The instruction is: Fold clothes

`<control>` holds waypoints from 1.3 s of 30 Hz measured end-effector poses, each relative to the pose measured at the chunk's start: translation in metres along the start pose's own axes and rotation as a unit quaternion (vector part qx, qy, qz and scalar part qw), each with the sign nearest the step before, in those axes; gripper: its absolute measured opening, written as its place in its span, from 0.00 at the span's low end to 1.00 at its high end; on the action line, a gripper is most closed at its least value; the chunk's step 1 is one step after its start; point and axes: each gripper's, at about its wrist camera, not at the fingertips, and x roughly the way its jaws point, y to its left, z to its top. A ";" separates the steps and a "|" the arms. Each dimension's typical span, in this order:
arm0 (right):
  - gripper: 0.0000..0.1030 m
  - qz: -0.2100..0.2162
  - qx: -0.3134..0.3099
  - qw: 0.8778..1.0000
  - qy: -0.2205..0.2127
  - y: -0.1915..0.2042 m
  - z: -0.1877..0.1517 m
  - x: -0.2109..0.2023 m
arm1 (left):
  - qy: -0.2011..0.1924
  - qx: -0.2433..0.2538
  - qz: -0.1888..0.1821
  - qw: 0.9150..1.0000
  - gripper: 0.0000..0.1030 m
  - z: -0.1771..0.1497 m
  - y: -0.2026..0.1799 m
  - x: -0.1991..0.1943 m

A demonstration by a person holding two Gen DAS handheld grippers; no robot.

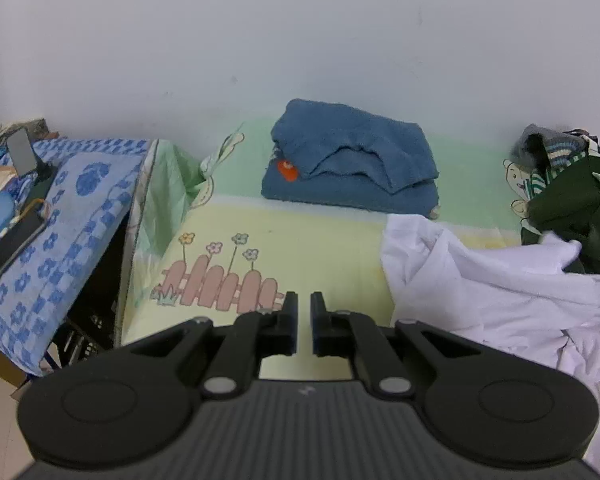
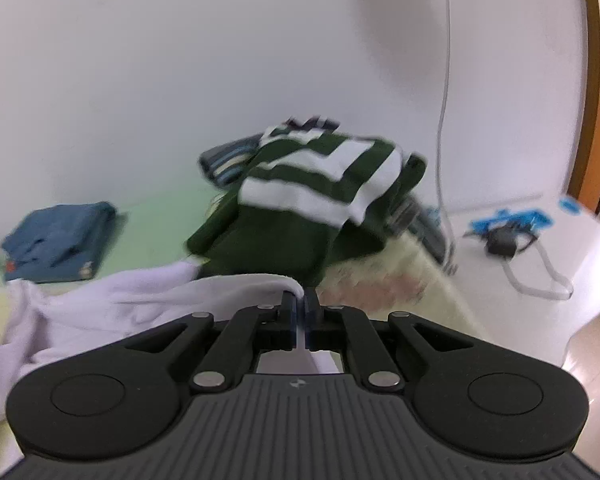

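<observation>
A crumpled white garment [image 1: 496,288] lies on the bed to the right of my left gripper [image 1: 304,300], whose fingers stand a narrow gap apart with nothing between them, over the yellow sheet. In the right wrist view my right gripper [image 2: 300,300] is shut on an edge of the white garment [image 2: 120,296], which trails off to the left. A folded blue garment [image 1: 352,160] [image 2: 56,242] rests by the wall. A heap with a green-and-white striped garment [image 2: 316,188] [image 1: 568,196] sits just beyond the right gripper.
The bed sheet [image 1: 284,236] is yellow and green with a pink fence print. A blue-patterned table [image 1: 60,220] with a phone on a stand stands left of the bed. A white cabinet top [image 2: 532,248] with blue items and a cable sits to the right.
</observation>
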 end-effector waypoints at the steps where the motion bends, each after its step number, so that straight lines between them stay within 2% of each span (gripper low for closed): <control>1: 0.03 -0.007 -0.004 1.000 -0.004 -0.002 0.004 0.004 | 0.000 0.001 -0.007 1.000 0.06 -0.002 -0.002 -0.002; 2: 0.03 -0.013 -0.003 1.000 -0.006 -0.005 0.008 0.008 | 0.000 0.003 -0.013 1.000 0.08 -0.005 -0.005 -0.003; 4: 0.03 -0.023 0.005 1.000 -0.007 -0.012 0.017 0.019 | 0.001 0.010 -0.023 1.000 0.30 -0.012 -0.012 -0.005; 8: 0.02 -0.046 0.015 0.999 0.000 -0.022 0.030 0.046 | 0.000 0.034 -0.061 0.998 0.51 -0.031 -0.028 -0.008; 10: 0.02 -0.059 0.001 0.998 0.008 -0.023 0.030 0.062 | -0.004 0.054 -0.080 0.995 0.77 -0.042 -0.038 -0.009; 12: 0.02 -0.072 -0.013 0.997 0.019 -0.022 0.026 0.078 | -0.009 0.080 -0.081 0.993 0.86 -0.052 -0.051 -0.007; 15: 0.02 -0.087 -0.031 0.995 0.040 -0.017 0.015 0.099 | 0.001 0.105 -0.066 0.992 0.84 -0.060 -0.064 0.007; 18: 0.02 -0.101 -0.050 0.992 0.057 -0.015 0.002 0.116 | 0.018 0.094 -0.059 0.994 0.87 -0.062 -0.063 0.024; 20: 0.02 -0.107 -0.061 0.990 0.071 -0.014 -0.007 0.125 | 0.030 0.080 -0.057 0.995 0.86 -0.063 -0.060 0.034; 21: 0.03 -0.109 -0.063 0.989 0.077 -0.013 -0.010 0.129 | 0.032 0.077 -0.058 0.995 0.82 -0.063 -0.059 0.035; 23: 0.03 -0.109 -0.072 0.988 0.085 -0.012 -0.014 0.136 | 0.032 0.073 -0.061 0.995 0.65 -0.061 -0.056 0.038; 24: 0.04 -0.110 -0.076 0.987 0.089 -0.011 -0.014 0.137 | 0.033 0.071 -0.062 0.995 0.46 -0.060 -0.054 0.039; 25: 0.06 -0.111 -0.080 0.986 0.093 -0.010 -0.014 0.137 | 0.033 0.070 -0.063 0.995 0.32 -0.059 -0.053 0.040; 26: 0.09 -0.111 -0.083 0.986 0.097 -0.010 -0.014 0.138 | 0.033 0.068 -0.065 0.995 0.26 -0.058 -0.051 0.041; 27: 0.21 -0.112 -0.087 0.985 0.101 -0.009 -0.014 0.138 | 0.034 0.066 -0.066 0.995 0.21 -0.057 -0.050 0.042; 28: 0.32 -0.114 -0.085 0.985 0.100 -0.010 -0.013 0.136 | 0.034 0.064 -0.067 0.995 0.18 -0.056 -0.048 0.043; 29: 0.36 -0.115 -0.079 0.986 0.095 -0.011 -0.010 0.130 | 0.034 0.062 -0.069 0.995 0.17 -0.055 -0.047 0.044; 33: 0.37 -0.104 -0.061 0.991 0.065 -0.014 -0.003 0.097 | 0.027 0.058 -0.065 0.996 0.12 -0.044 -0.039 0.045; 38: 0.38 -0.041 -0.056 0.998 0.010 0.007 -0.012 0.040 | 0.010 0.049 -0.040 0.998 0.12 -0.018 -0.020 0.048; 39: 0.44 -0.024 -0.051 0.998 0.008 0.012 -0.017 0.030 | 0.007 0.048 -0.027 0.998 0.11 -0.014 -0.016 0.051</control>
